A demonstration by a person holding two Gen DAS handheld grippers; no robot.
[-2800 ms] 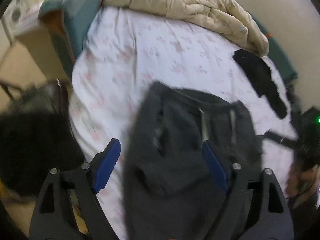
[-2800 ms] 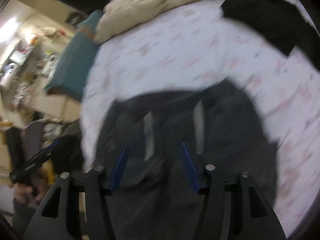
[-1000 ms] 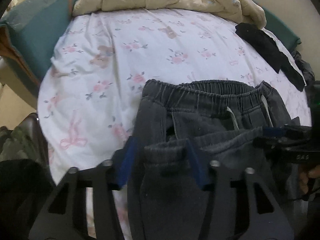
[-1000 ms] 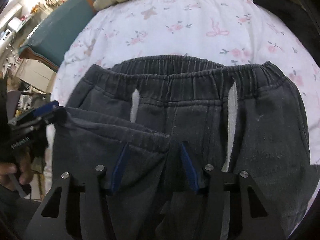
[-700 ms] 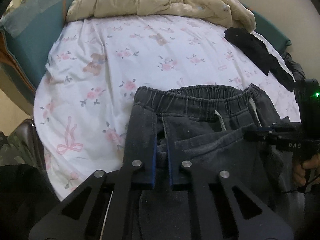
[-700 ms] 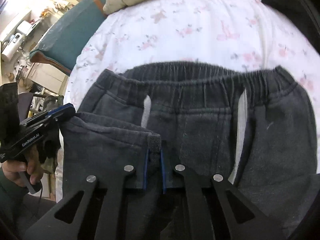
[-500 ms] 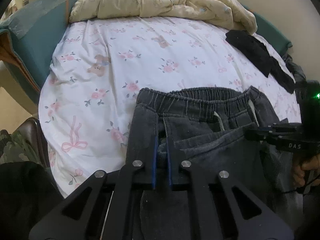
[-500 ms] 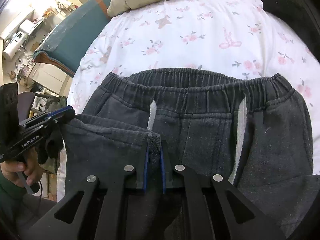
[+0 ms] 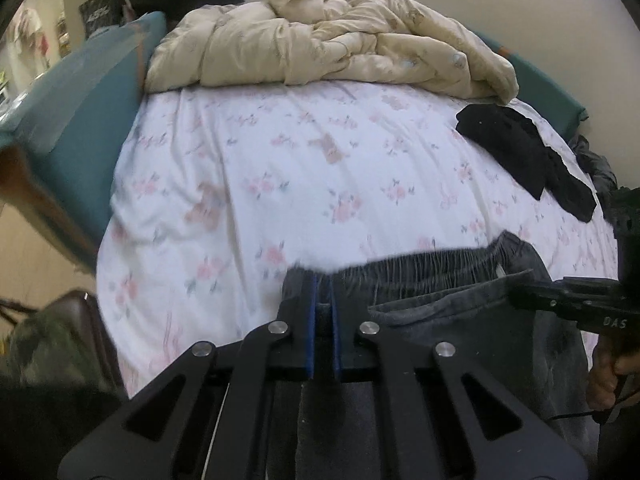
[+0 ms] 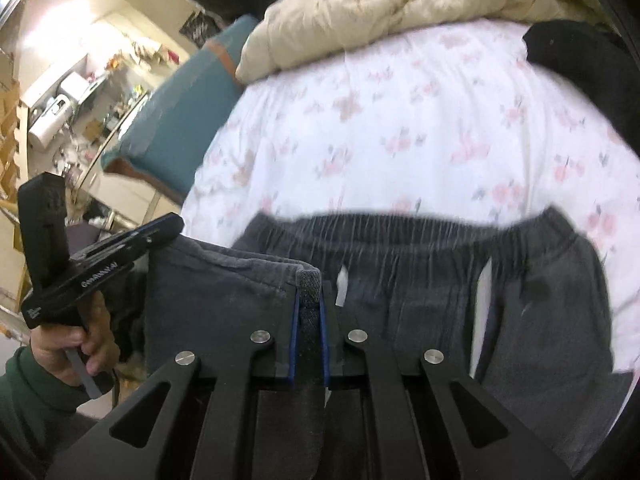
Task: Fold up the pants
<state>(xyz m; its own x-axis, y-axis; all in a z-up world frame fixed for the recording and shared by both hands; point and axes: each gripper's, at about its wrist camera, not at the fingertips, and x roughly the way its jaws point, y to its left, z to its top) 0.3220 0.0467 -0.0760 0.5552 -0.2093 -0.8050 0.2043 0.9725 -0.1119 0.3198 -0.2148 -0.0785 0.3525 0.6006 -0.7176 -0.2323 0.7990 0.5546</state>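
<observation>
My left gripper is pressed together, pinching the hem edge of the dark grey pants. My right gripper is likewise clamped on a fold of the same hem, the cloth standing up between its blue pads. Just ahead of both grippers lies the elastic waistband. Beyond it spreads the floral bedsheet. Farthest from the grippers sits a beige comforter; a black garment lies ahead to the right.
</observation>
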